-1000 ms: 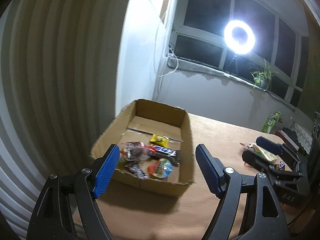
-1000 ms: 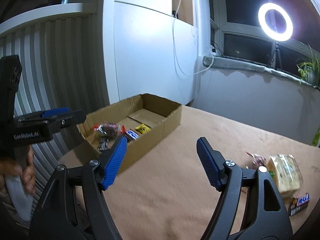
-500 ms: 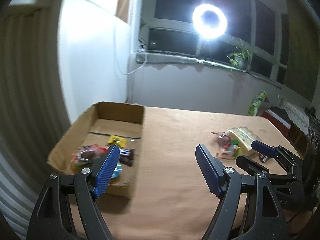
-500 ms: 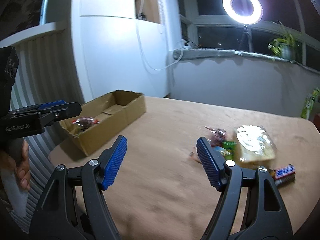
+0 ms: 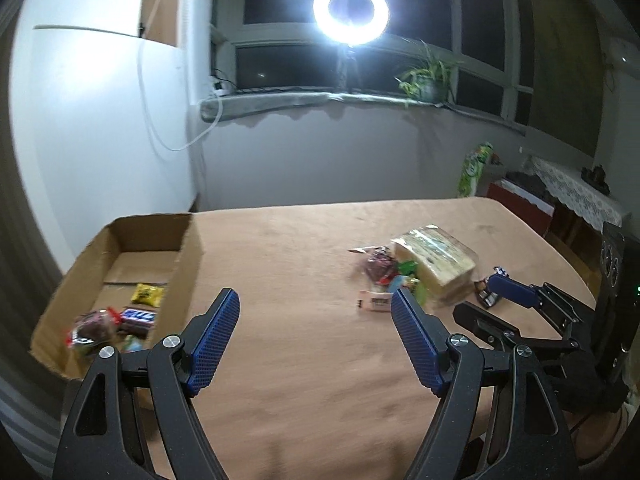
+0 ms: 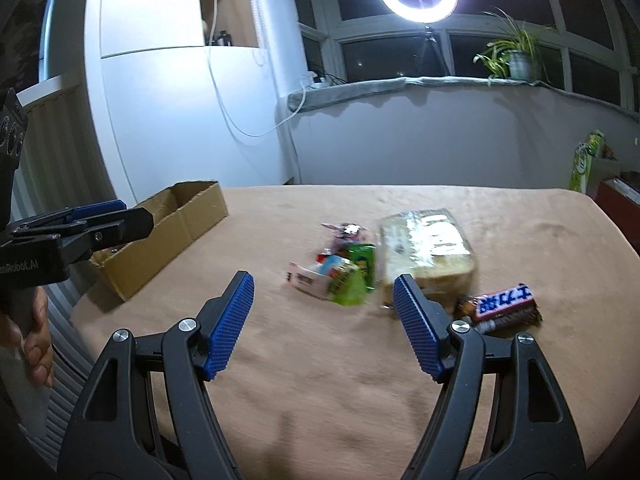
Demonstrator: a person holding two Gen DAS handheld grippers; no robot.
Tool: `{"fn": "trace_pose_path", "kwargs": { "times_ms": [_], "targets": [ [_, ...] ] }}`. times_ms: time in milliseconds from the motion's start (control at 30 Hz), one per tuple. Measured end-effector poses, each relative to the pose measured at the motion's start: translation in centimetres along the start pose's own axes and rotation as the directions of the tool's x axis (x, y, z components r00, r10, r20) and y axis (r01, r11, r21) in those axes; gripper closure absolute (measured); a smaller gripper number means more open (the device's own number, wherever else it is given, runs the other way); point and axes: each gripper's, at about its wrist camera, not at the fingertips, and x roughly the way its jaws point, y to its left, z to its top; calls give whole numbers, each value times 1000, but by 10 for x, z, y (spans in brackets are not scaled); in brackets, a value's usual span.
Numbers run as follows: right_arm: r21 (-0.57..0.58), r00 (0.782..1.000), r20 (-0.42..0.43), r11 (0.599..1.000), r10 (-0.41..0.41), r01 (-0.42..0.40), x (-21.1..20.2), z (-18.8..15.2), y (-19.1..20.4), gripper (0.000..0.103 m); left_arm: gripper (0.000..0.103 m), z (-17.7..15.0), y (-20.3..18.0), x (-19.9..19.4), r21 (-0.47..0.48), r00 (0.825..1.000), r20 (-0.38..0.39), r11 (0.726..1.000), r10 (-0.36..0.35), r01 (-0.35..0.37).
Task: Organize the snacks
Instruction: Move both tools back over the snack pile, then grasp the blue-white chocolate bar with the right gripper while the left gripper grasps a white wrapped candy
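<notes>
An open cardboard box [image 5: 182,264] [image 6: 188,224] at the table's left holds a yellow packet [image 5: 148,294], a dark candy bar [image 5: 138,316] and a red-wrapped sweet [image 5: 94,326]. A loose pile lies mid-table: a clear-wrapped bread pack [image 5: 434,258] [image 6: 426,246], a green packet [image 6: 356,280], a white wrapper [image 5: 374,302] [image 6: 306,280] and small sweets. A dark candy bar [image 6: 502,304] lies to the right of the bread. My left gripper [image 5: 316,336] hovers open and empty over bare table. My right gripper [image 6: 322,320] is open and empty just short of the pile.
The tan table [image 5: 300,380] has a rounded right edge [image 6: 608,228]. A ring light [image 5: 351,12] and a potted plant [image 5: 428,80] stand at the window sill. A green bag [image 5: 474,168] and a red box [image 5: 520,206] sit beyond the table at right.
Both grippers swung right, away from the box and toward the snack pile, rolling as they went. The box slid to the left edge of both views. Jaws stayed open.
</notes>
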Motion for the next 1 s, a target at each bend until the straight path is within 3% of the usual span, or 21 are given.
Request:
{"fn": "trace_pose_path", "kwargs": {
  "times_ms": [367,567,700,800,1000],
  "targets": [
    [46,999,-30,998,-45,47,8,-8,-35,28,25,-1,-27,30,41,997,-61,998,-46,49],
    [94,991,-76,989,-110,117,12,-11,-70,28,25,-4,-40,61,55,990,-119,995,-79,86],
    [124,976,-137,975,-167,184,16,-13,-97,28,25,-9,-47,97,54,973,-208,992,-101,114],
    [137,974,-171,976,-146,170,19,-13,-111,28,25,-15,-52,119,50,958,-264,990,-114,132],
    [91,961,-222,978,-164,188,34,-8,-112,27,25,-16,-52,136,12,944,-302,989,-135,146]
  ]
}}
